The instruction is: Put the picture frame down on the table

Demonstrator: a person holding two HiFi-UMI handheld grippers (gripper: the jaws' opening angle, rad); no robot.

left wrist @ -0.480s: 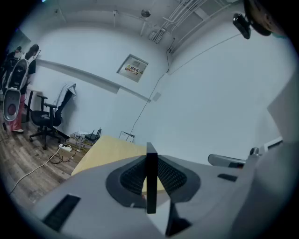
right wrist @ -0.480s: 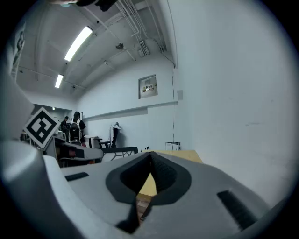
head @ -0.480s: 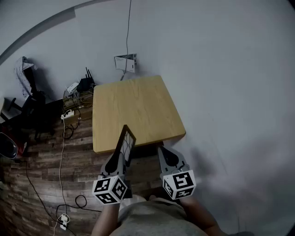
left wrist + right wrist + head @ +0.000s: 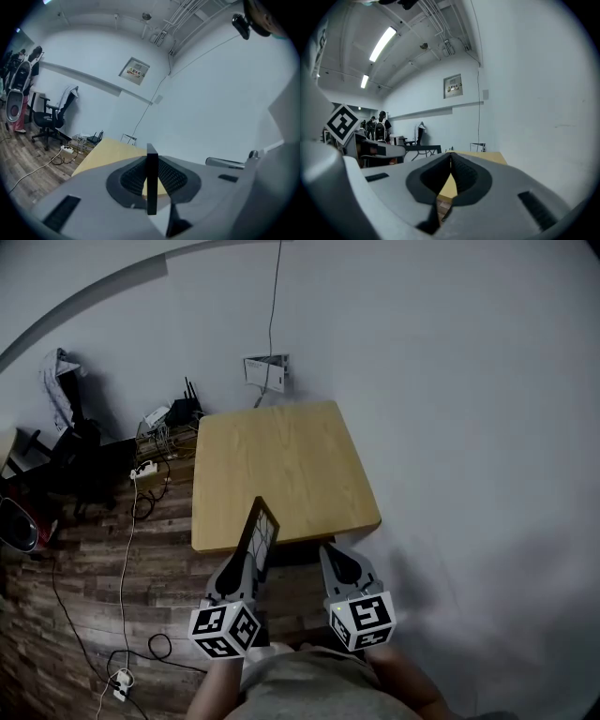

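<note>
My left gripper (image 4: 246, 568) is shut on a dark picture frame (image 4: 256, 535), which stands edge-up and tilted over the near edge of the wooden table (image 4: 281, 465). In the left gripper view the picture frame (image 4: 151, 178) shows as a thin black edge clamped between the jaws of the left gripper (image 4: 151, 185). My right gripper (image 4: 336, 561) is held beside it, just short of the table's near edge, shut with nothing in it. The right gripper (image 4: 450, 176) has its jaws closed tip to tip, with the table (image 4: 487, 157) beyond.
A light wall runs along the table's right and far sides. A small wire stand (image 4: 266, 371) sits behind the table. Routers, a power strip and cables (image 4: 159, 442) lie on the wood floor at left, near an office chair (image 4: 66, 456).
The view has shifted slightly; both grippers and the frame keep nearly the same pose at the table's near edge.
</note>
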